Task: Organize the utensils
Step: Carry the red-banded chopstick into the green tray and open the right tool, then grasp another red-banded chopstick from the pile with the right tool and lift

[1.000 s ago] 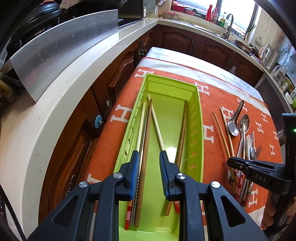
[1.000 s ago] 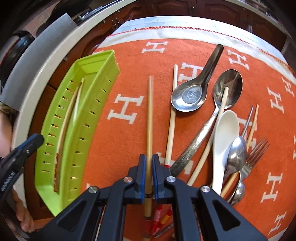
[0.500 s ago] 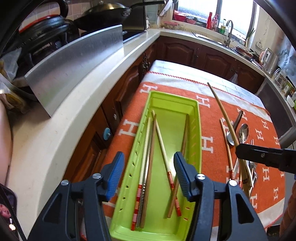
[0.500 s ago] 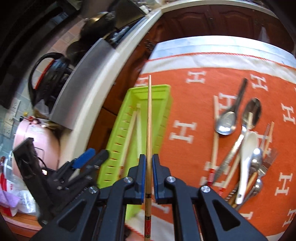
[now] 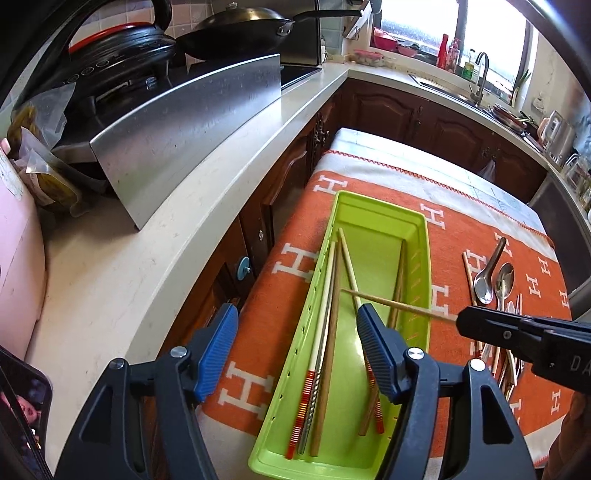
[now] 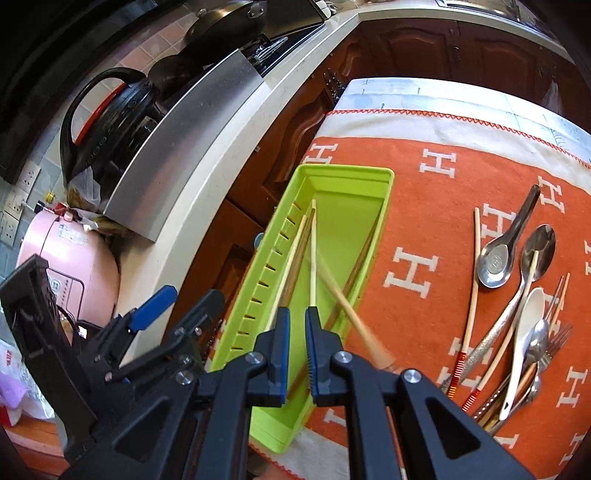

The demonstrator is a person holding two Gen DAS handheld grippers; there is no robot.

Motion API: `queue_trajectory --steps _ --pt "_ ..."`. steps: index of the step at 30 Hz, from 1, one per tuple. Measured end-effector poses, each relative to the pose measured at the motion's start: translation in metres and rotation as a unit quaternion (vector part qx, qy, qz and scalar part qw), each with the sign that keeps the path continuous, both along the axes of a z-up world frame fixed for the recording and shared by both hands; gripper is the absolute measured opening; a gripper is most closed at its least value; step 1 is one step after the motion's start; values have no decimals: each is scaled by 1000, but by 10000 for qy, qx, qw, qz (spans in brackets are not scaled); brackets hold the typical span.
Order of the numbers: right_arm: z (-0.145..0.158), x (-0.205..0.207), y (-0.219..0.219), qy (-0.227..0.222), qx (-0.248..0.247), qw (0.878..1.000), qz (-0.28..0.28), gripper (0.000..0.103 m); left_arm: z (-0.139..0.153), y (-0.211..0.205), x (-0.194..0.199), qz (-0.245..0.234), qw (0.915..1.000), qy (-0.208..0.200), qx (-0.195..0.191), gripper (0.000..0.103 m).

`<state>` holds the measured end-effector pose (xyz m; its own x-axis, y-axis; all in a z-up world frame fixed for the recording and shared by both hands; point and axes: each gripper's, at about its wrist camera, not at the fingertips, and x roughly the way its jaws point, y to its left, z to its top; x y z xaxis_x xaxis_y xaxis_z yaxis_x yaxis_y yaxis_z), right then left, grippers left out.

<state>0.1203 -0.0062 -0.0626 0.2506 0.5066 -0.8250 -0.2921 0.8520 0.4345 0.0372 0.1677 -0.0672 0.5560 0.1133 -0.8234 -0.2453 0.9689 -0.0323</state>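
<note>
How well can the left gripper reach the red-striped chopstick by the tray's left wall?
Probably yes: the left gripper hangs above the green tray, jaws opening with nothing between them, and the red-striped chopstick lies uncovered. Another chopstick slanting across the tray from the right could interfere.

Tray [image 5: 421, 236] sits on the blanket [image 5: 454, 236] at its left edge, long axis running away from the cameras. Counter [image 5: 207, 206] runs left of the table, splash guard [image 5: 192, 122] standing on it, wok [image 5: 240, 29] behind that. In the tray: three chopsticks [image 5: 327, 295] along the left wall, one along the right wall. Loose chopstick [image 5: 391, 303] crosses above the tray, slanting toward its right side. Spoons [image 6: 498, 254] and fork [image 6: 554, 341] piled on the blanket well right of the tray.
</note>
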Motion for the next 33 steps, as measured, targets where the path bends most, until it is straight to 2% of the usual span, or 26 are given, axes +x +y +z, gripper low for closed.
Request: queue_trajectory --steps 7,11,12,16,19,21,23,28,31,33 --pt "-1 -8 -16 -219 -204 9996 -14 9 2 -7 -1 -76 10000 -45 -3 65" --pt "-6 -6 -21 -548 -707 9960 84 9 0 -5 -2 -46 10000 -25 -18 65" --pt "-9 -5 -21 -665 -879 9938 165 9 -2 -5 -2 -35 10000 0 -26 65" --pt "-26 3 -18 -994 -1506 9817 612 25 -6 -3 -2 9 9999 66 -76 65" --pt "-44 10 -20 -1138 -1903 9699 1009 25 -7 -1 -2 29 9999 77 -73 65" --pt "-48 13 -25 -1239 -2117 9639 1039 25 -8 -1 -2 35 9999 80 -80 65" --pt "-49 19 -35 -1099 -2065 9678 927 25 -10 -2 -1 40 9999 105 -97 65" --pt "-50 30 -64 -627 -1456 9867 366 25 -17 -8 3 -36 9997 184 -148 65" --pt "-59 35 -77 -217 -1165 9929 39 25 -18 -14 4 -119 9996 193 -151 65" --pt "-67 35 -83 -43 -1139 9933 -162 25 -19 -18 5 -168 9996 193 -142 65"
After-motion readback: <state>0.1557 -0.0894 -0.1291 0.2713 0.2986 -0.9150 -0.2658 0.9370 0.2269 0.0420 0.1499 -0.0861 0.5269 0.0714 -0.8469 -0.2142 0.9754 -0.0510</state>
